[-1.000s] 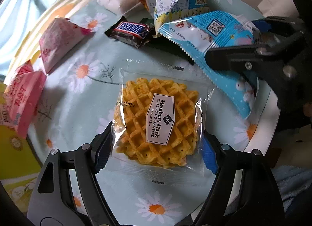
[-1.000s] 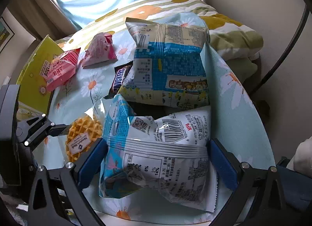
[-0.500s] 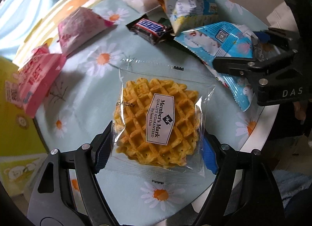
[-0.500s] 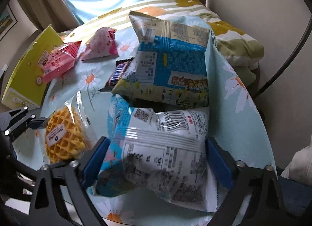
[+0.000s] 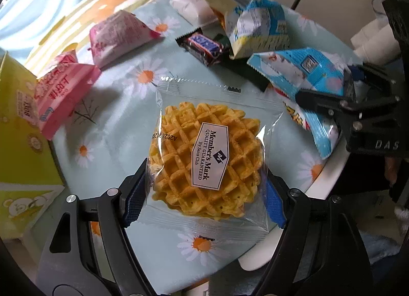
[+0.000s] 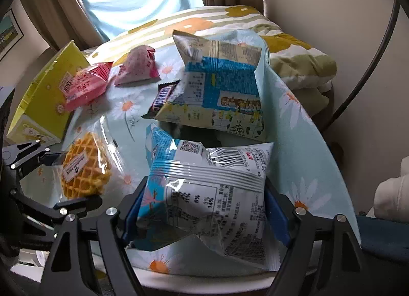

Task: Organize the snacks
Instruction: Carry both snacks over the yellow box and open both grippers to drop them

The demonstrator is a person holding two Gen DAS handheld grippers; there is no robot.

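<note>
A clear waffle packet point(image 5: 207, 158) with a white label sits between the blue pads of my left gripper point(image 5: 204, 201), which is shut on it and holds it above the daisy-print table point(image 5: 115, 122). The right wrist view shows the same waffle packet point(image 6: 84, 165) at the left. My right gripper point(image 6: 204, 209) is closing its jaws on a blue and white snack bag point(image 6: 209, 181). Both pads press the bag's sides and it crumples. In the left wrist view this snack bag point(image 5: 306, 71) hangs from the right gripper point(image 5: 340, 83) at the right.
On the table lie two pink packets point(image 5: 61, 91) point(image 5: 117, 32), a Snickers bar point(image 5: 202, 45), a white packet point(image 5: 191, 7) and a large blue and yellow bag point(image 6: 219, 86). A yellow box point(image 6: 46, 96) stands off the left edge. Bedding point(image 6: 294, 48) lies behind the table.
My left gripper has lifted the waffle packet, so the table looks farther below. The right jaws have narrowed onto the blue and white bag and now squeeze it.
</note>
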